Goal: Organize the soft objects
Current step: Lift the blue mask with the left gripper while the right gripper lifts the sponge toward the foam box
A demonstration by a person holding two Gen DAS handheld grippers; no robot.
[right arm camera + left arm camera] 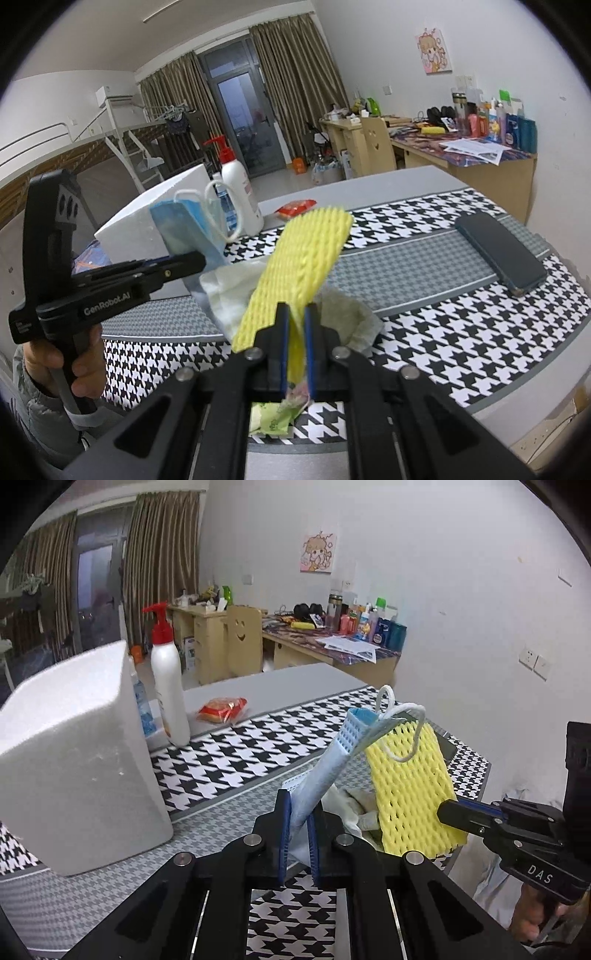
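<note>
Up above the houndstooth table (pixel 424 332), beside the white foam block (pixel 74 760), the right gripper (pixel 295 332) has its jaws pinching a yellow foam net sleeve (pixel 306 251). Just left of it, the left gripper (pixel 297 819) clamps a blue face mask (pixel 332 753), both lifted over crumpled tissues (pixel 236 291).

On my left the white foam box (pixel 79 753) stands tall at the tabletop (pixel 280 681) edge, with the pump bottle (pixel 168 686) just behind it, so that side is walled off. The phone (pixel 498 253) lies flat on the right. Between them the houndstooth mat (pixel 461 332) is bare, apart from the crumpled wipes (pixel 229 291) under both hand-held grippers. Beyond, the grey strip holds only a red snack packet (pixel 222 709).
</note>
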